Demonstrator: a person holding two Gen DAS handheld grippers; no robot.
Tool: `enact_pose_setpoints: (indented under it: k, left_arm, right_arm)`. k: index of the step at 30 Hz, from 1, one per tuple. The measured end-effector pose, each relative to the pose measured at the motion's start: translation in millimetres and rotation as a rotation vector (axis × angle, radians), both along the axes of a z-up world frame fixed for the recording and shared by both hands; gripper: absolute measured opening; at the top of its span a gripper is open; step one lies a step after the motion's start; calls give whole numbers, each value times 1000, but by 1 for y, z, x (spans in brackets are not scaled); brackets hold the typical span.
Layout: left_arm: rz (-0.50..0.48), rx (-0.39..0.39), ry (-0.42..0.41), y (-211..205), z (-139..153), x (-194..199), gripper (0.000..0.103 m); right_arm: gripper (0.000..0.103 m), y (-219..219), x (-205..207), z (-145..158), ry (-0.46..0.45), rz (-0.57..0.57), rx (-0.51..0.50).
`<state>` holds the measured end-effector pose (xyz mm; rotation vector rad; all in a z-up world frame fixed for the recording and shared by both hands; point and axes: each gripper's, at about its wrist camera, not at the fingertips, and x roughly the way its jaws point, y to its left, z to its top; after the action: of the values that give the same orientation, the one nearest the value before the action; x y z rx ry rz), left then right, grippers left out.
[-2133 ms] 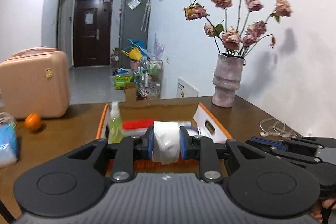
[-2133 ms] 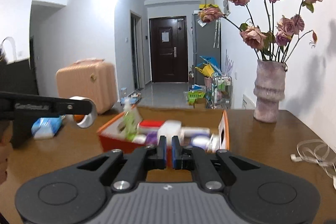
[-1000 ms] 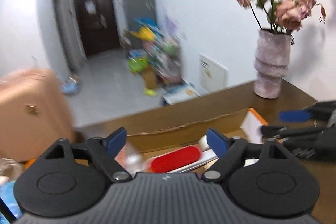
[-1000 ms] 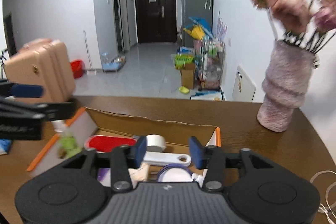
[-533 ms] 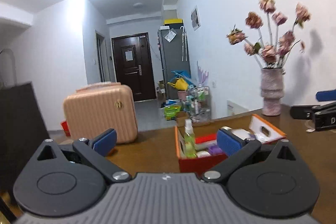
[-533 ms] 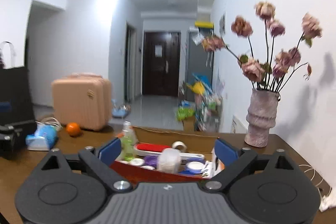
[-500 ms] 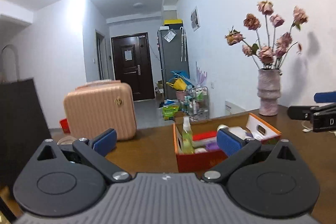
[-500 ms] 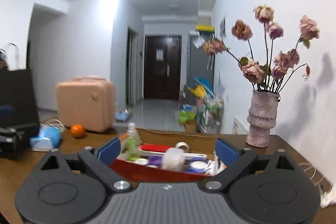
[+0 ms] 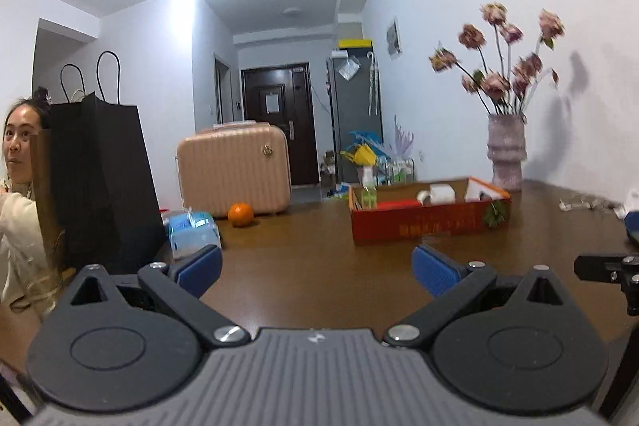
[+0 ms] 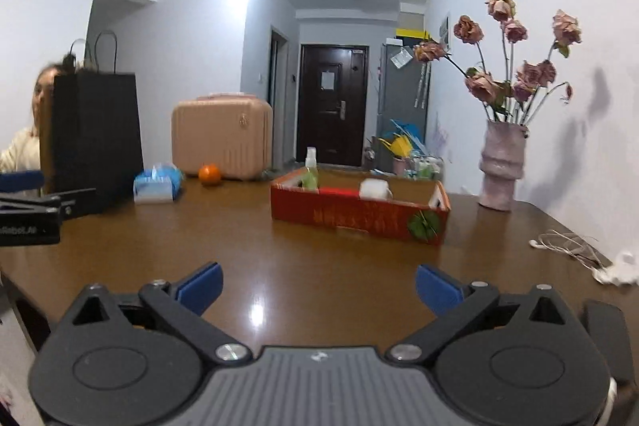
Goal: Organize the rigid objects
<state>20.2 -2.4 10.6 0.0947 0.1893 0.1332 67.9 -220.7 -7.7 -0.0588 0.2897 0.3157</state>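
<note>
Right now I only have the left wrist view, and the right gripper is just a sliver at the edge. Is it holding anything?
Observer: No. In the right wrist view the right gripper has its jaws opening, already wide apart, with only bare table between them.
Reviewer: The tangle near the wall is a blur for me. What is it?
Observer: A white earphone cable, lying loose on the table, with one earbud at the end nearer the red box.
Reviewer: Anything else over there?
Observer: A crumpled white thing lies by the table's right edge, just past the cable. I cannot tell what it is.
</note>
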Motion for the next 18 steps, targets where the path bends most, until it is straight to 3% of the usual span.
enact_pose_setpoints:
  k: [5, 18]
  left_arm:
    - [-62, -40, 59, -6, -9, -20, 103]
    - [-76, -50, 13, -8, -1, -24, 103]
  right_arm:
    - [103, -8, -38, -5, -14, -56, 34]
    - [103, 2, -40, -12, 5, -33, 38]
